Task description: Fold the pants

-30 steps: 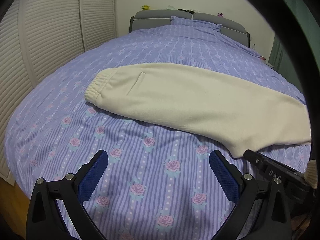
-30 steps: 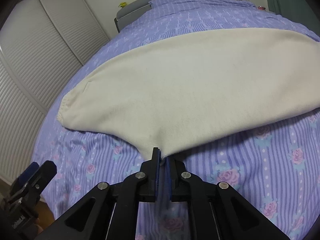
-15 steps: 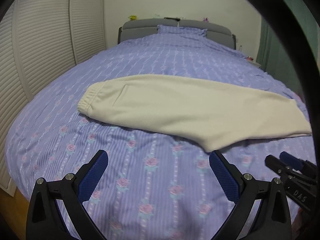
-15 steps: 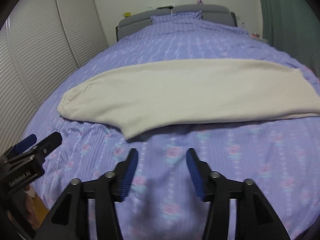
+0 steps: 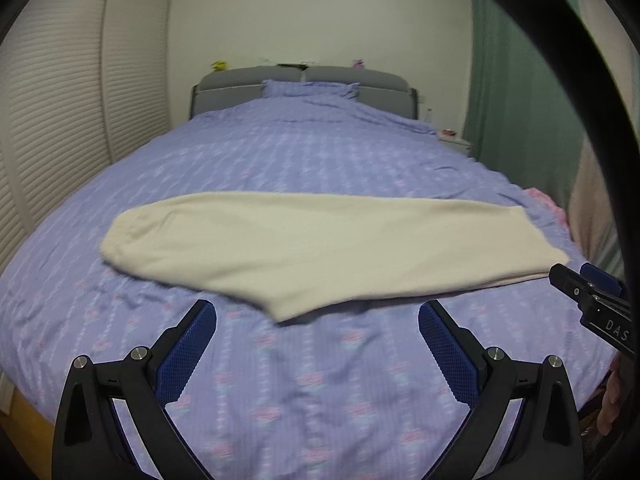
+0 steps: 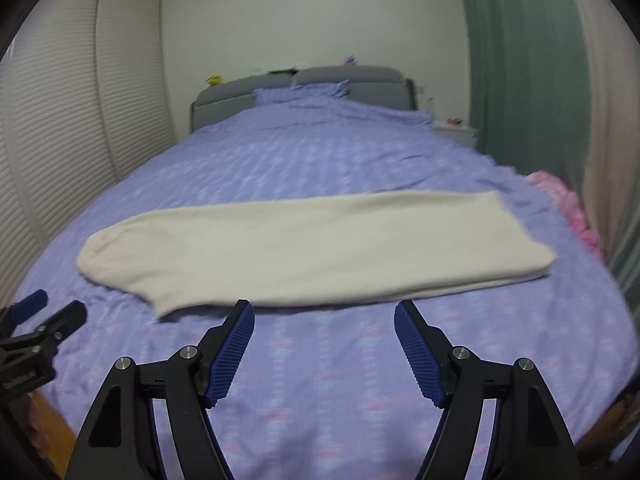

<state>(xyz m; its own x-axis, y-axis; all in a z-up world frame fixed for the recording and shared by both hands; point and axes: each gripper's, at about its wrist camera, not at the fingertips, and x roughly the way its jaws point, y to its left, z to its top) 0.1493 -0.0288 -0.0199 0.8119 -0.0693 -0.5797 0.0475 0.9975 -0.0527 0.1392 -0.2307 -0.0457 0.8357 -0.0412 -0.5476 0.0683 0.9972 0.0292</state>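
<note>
Cream pants point(image 5: 320, 248) lie flat across the bed, folded lengthwise, waistband at the left and leg ends at the right; they also show in the right wrist view point(image 6: 312, 256). My left gripper point(image 5: 317, 316) is open and empty, held back from the near edge of the pants. My right gripper point(image 6: 324, 316) is open and empty, also just short of the pants' near edge. Each gripper shows at the side of the other's view.
The bed has a purple flowered cover point(image 5: 320, 380) and a grey headboard point(image 5: 304, 80). Slatted wardrobe doors point(image 5: 60, 120) stand on the left, a green curtain point(image 6: 520, 80) on the right. A pink cloth point(image 6: 572, 208) lies at the bed's right edge.
My right gripper let go of the pants' crotch corner and opened. Both grippers pulled back and up from the bed, so the pants look smaller and farther.
</note>
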